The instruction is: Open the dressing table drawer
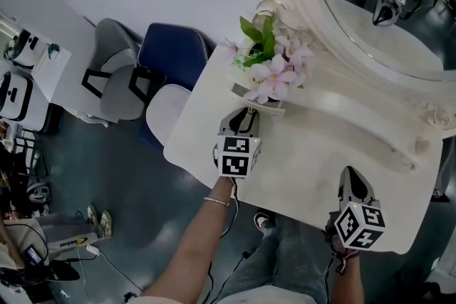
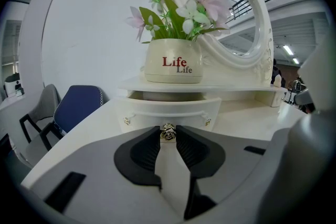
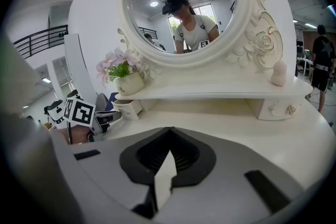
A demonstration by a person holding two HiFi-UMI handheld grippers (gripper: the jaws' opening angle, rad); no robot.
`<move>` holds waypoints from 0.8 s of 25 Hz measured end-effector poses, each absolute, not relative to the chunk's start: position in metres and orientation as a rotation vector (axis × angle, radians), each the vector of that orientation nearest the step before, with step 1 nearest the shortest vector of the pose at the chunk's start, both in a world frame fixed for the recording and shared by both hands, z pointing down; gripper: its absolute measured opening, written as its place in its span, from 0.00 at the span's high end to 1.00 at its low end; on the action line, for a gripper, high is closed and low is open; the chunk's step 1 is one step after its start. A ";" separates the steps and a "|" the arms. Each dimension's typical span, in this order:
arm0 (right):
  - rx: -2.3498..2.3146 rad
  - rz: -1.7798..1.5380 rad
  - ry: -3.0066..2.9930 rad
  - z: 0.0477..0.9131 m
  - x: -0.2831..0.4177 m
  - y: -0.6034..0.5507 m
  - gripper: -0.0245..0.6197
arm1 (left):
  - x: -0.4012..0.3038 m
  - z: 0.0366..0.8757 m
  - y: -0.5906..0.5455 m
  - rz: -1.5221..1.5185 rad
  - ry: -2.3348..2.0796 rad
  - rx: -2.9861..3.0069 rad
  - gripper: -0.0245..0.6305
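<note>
Drawer (image 2: 168,110) under the left end of the shelf (image 2: 236,86), just below the flower pot (image 2: 173,62), apparently drawn out a little already. Small metal knob (image 2: 168,132) pinched between the tips of the left gripper (image 2: 168,131), the only purchase for pulling the front straight out. Right gripper (image 3: 169,131) closed on nothing, hovering over the tabletop (image 3: 226,123) well apart, presumably kept clear of the pull.

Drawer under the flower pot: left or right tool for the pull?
Left. The left tool grips the knob; the right tool is shut, away from the drawer.
</note>
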State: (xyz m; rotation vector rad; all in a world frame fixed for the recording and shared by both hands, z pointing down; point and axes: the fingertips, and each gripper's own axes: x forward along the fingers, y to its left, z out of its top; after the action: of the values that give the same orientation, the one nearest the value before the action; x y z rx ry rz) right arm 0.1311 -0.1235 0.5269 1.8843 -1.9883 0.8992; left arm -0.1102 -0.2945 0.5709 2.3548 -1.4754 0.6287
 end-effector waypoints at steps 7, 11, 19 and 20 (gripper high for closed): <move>1.880 0.899 -1.986 0.527 0.131 -0.121 0.95 | -0.112 0.571 -0.290 0.624 -1.479 2.355 0.80; 1.880 0.898 -1.987 0.527 0.131 -0.120 0.95 | -0.113 0.571 -0.289 0.627 -1.478 2.352 0.80; 1.880 0.896 -1.985 0.527 0.131 -0.118 0.95 | -0.115 0.571 -0.286 0.624 -1.484 2.348 0.80; 1.879 0.896 -1.984 0.527 0.131 -0.118 0.95 | -0.115 0.571 -0.285 0.624 -1.483 2.348 0.80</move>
State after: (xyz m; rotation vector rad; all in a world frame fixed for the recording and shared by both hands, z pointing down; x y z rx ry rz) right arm 0.1313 -0.1179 0.5266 1.8794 -1.9841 0.8956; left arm -0.1150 -0.2852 0.5713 2.3480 -1.4835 0.6240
